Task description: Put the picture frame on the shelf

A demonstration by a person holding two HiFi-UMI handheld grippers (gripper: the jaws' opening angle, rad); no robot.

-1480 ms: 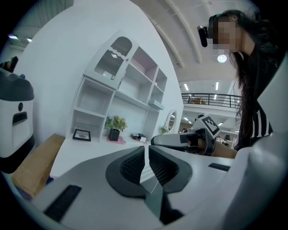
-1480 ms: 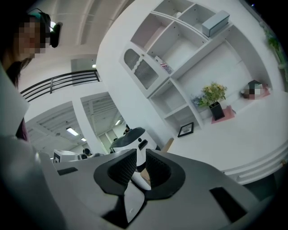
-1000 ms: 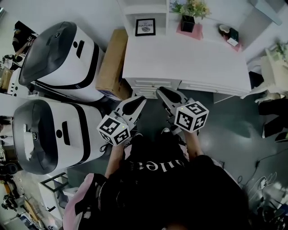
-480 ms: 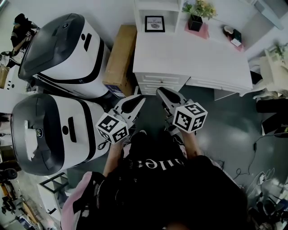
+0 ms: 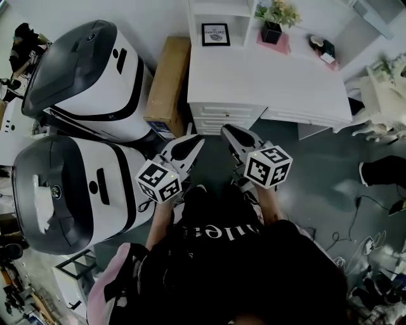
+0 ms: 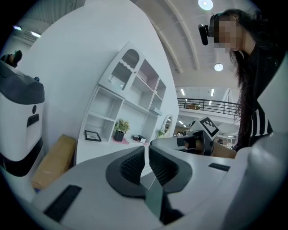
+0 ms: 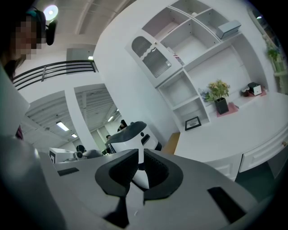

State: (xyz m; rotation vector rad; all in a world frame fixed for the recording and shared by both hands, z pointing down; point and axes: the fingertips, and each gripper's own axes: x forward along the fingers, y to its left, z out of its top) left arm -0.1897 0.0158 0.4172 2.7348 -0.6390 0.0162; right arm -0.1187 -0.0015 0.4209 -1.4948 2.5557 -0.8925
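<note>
The black picture frame (image 5: 215, 34) stands upright at the back of the white desk (image 5: 273, 82), in the bottom bay of the white shelf unit (image 5: 219, 9). It also shows in the left gripper view as the frame (image 6: 92, 135) and in the right gripper view as the frame (image 7: 193, 123). Both grippers hover over the floor in front of the desk's drawers, well short of the frame. My left gripper (image 5: 192, 143) is shut and holds nothing. My right gripper (image 5: 228, 131) has just been closing its jaws, now shut, with nothing between them.
Two big white-and-dark machines (image 5: 89, 76) (image 5: 70, 190) fill the left side. A cardboard box (image 5: 168, 82) leans beside the desk. A potted plant (image 5: 273, 22) on a pink mat and small items (image 5: 323, 49) sit at the desk's back. Grey floor lies to the right.
The desk, frame and machines have slid slightly right and up in the head view as the person shifted. Both grippers keep the same pose before the body.
</note>
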